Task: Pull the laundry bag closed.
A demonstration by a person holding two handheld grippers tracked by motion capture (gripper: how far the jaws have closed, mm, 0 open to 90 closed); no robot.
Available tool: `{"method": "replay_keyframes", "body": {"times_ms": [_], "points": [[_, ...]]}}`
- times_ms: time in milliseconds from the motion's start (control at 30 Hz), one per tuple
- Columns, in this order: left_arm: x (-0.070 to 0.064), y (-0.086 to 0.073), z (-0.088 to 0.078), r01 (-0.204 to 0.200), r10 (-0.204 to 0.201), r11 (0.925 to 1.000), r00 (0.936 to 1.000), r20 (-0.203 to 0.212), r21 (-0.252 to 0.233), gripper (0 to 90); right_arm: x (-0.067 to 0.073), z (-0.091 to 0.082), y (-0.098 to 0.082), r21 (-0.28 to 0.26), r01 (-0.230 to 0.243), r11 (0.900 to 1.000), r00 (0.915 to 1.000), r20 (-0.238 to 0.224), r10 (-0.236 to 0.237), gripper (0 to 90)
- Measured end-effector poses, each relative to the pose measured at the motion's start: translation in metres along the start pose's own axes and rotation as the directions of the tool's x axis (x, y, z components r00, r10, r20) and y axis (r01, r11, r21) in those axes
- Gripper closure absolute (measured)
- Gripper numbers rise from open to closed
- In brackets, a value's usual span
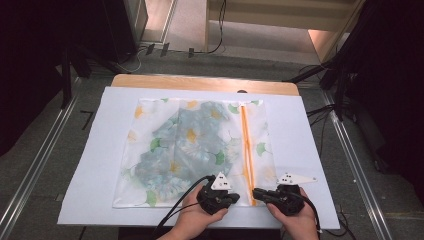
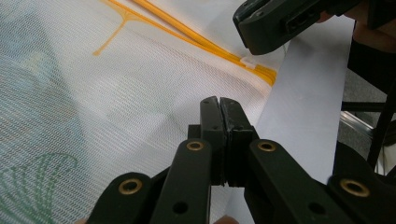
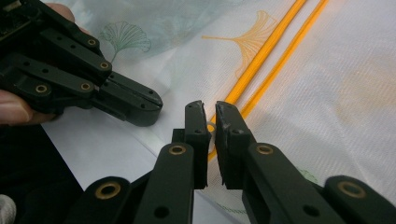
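Two grippers down at the near edge of the sheet (image 1: 310,150), both on my mesh bag (image 1: 165,150), which lies flat mid-sheet. My left gripper (image 2: 219,103) is pinched tight on the bag's near hem. My right gripper (image 3: 210,111) sits narrow, jaws nearly together around the zipper pull (image 3: 211,127) at the near end of the orange zipper (image 1: 245,145).

Light: even and soft from above, brightest on the white table cover (image 1: 300,150).
Surroundings: dark at both sides of the high view.
Shadows: faint.
Focus: mesh bag (image 2: 93,102) sharp; nearest jaw parts soft.
Glare: none.
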State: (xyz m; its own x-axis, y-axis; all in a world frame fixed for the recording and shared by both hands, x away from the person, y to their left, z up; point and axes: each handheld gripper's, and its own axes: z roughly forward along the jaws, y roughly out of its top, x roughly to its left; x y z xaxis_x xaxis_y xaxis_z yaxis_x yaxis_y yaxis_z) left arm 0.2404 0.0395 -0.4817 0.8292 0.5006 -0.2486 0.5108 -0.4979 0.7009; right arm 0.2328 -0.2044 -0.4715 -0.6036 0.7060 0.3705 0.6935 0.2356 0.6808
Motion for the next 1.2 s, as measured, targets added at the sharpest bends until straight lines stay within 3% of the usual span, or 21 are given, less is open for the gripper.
{"method": "replay_keyframes", "body": {"times_ms": [667,800,1033,1200], "points": [[0.0,0.0,0.0,0.011,-0.011,0.9999,0.9999,0.006,-0.002,89.8,0.003,0.009,-0.003,0.046,0.056,0.997,0.9981,0.025,-0.057,86.2],[-0.003,0.0,0.001,-0.003,0.003,1.0,0.9999,-0.011,-0.003,89.8,0.003,0.005,0.0,0.01,0.036,0.999,0.9991,0.021,-0.036,90.0],[-0.005,0.002,0.002,-0.012,0.012,0.9999,0.9999,-0.003,0.0,88.5,0.004,0.006,0.001,0.022,0.045,0.999,0.9986,0.025,-0.046,90.0],[-0.012,0.004,0.005,-0.049,0.049,0.9988,0.9987,-0.015,0.008,86.6,0.003,0.006,0.001,0.026,0.04,0.999,0.999,0.02,-0.04,90.0]]}}
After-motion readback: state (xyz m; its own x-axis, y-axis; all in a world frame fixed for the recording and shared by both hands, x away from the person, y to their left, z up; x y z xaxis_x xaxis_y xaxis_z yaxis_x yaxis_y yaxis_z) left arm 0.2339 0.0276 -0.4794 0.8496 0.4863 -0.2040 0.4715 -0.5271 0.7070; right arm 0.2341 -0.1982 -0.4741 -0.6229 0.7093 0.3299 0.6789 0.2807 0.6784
